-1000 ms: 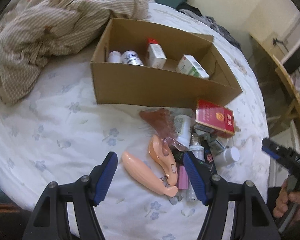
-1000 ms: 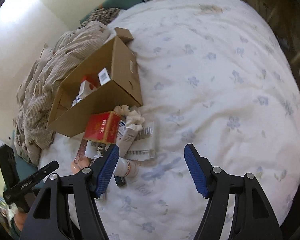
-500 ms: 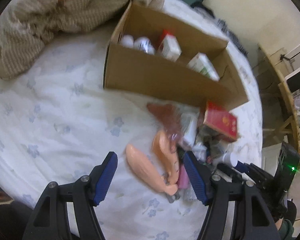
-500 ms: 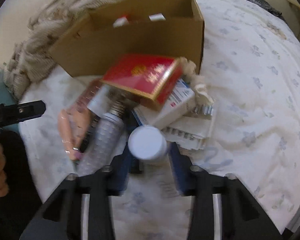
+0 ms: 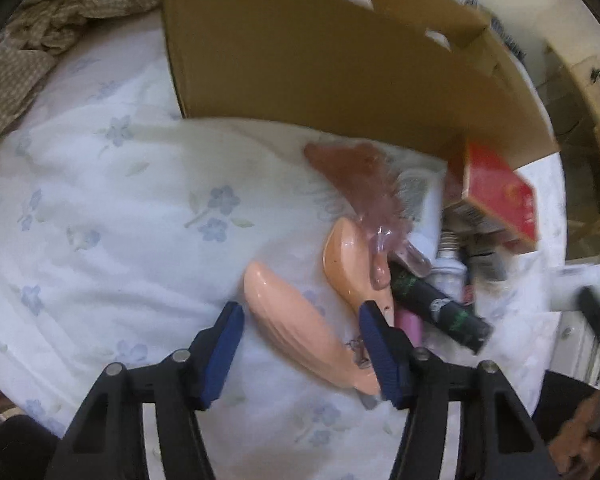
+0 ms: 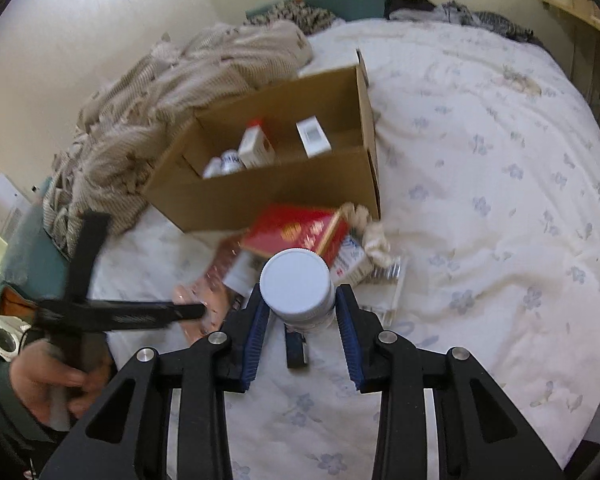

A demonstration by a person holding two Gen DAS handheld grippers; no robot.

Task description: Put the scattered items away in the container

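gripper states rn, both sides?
Left gripper: open, straddling the peach plastic piece, not clamped.
Right gripper: shut on the white-capped bottle.

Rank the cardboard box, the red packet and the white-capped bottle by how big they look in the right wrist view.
1. cardboard box, clearly the largest.
2 and 3. red packet and white-capped bottle look about alike; the bottle is held in the right gripper close to the camera, which inflates it, so I will not rank them.
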